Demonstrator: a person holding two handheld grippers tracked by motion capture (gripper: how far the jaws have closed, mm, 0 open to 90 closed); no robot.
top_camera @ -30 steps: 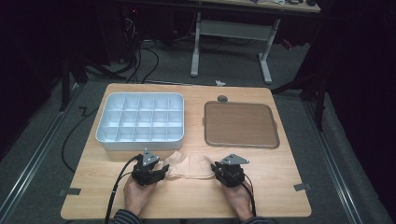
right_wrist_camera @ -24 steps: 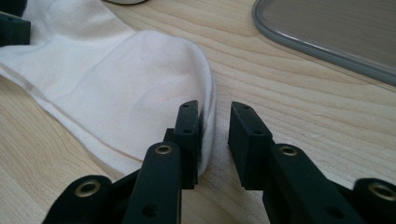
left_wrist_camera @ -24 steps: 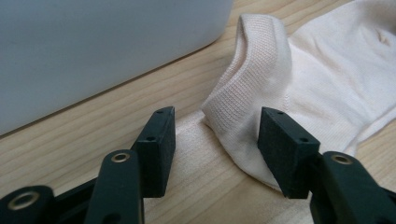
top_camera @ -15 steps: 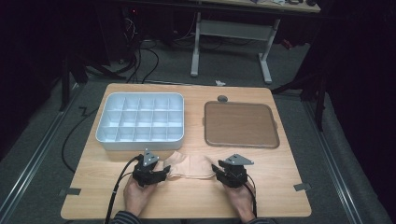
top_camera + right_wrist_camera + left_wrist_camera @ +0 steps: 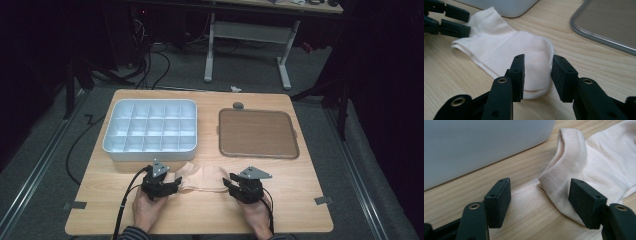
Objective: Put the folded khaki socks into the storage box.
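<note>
A cream sock (image 5: 202,179) lies flat on the wooden table (image 5: 300,200) between the two grippers. My left gripper (image 5: 175,184) is at the ribbed cuff end (image 5: 564,170). Its jaws have just been opening and stand wide, with the cuff edge loose between the pads (image 5: 499,200). My right gripper (image 5: 228,184) is at the toe end (image 5: 536,75). Its jaws have opened and then drawn in a little, and they straddle the toe with gaps on both sides. The right gripper view also has the left gripper (image 5: 469,23) at the sock's far end.
A white tray with several compartments (image 5: 150,150) stands just behind the left gripper, its wall close in the left gripper view (image 5: 474,145). A flat brown tray (image 5: 257,132) lies at the back right. A small dark knob (image 5: 238,105) sits behind it.
Both pairs of jaws stand a little wider than a second ago. The hands and the sock have stayed where they were.
</note>
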